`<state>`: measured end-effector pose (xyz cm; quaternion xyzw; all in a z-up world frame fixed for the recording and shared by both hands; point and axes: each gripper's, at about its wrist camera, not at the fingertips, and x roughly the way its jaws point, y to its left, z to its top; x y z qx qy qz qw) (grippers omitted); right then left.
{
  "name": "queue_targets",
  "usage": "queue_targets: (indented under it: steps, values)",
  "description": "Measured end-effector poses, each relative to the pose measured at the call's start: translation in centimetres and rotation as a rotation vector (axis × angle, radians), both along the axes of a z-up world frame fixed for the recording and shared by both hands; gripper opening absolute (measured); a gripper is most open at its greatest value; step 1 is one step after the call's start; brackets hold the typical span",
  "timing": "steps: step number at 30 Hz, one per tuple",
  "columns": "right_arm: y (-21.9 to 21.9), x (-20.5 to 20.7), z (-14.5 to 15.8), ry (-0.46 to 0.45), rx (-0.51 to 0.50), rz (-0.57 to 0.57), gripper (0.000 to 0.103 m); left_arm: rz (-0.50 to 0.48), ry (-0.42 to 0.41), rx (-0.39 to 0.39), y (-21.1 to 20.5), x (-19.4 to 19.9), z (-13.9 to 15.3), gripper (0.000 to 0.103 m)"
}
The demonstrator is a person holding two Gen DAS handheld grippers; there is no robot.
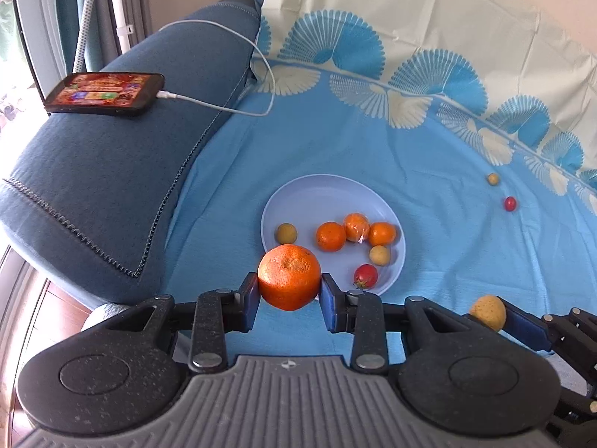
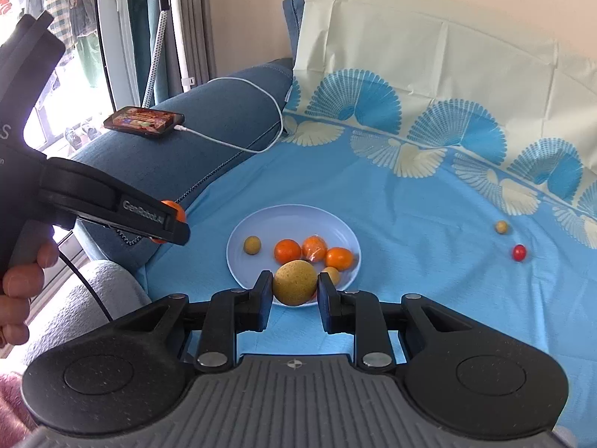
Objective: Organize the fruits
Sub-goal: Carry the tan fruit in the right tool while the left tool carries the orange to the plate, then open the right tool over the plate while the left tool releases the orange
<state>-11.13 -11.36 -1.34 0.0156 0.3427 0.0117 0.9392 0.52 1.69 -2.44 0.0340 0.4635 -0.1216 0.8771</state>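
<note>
With both claws loaded, left claw (image 1: 289, 291) clamping an orange (image 1: 289, 277) and right claw (image 2: 294, 291) a yellow fruit (image 2: 294, 282), delivery's underway; next, lower over the plate (image 1: 298, 194) and open.

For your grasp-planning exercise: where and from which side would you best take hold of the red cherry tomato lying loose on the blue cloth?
Grip the red cherry tomato across its rounded middle, coming from above. It lies alone on the flat cloth, apart from the small yellow fruit, so fingers could probably close on either side.

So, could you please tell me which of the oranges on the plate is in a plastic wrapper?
The middle orange of the three, farthest back on the plate; its clear wrapper shows, the others are bare.
</note>
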Motion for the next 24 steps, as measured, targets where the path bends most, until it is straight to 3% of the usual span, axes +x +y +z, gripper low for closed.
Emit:
queue_targets:
  steps: [10,24]
  values:
    - [-1.8,7.3,-4.1,0.083,0.070,-0.013,0.027,-0.006,0.053,0.047,-3.2,7.3,-4.0,0.038]
    - [-3.0,15.3,-10.5,0.173,0.042,0.007,0.027,-0.055,0.090,0.111,-6.7,15.0,-10.9,0.038]
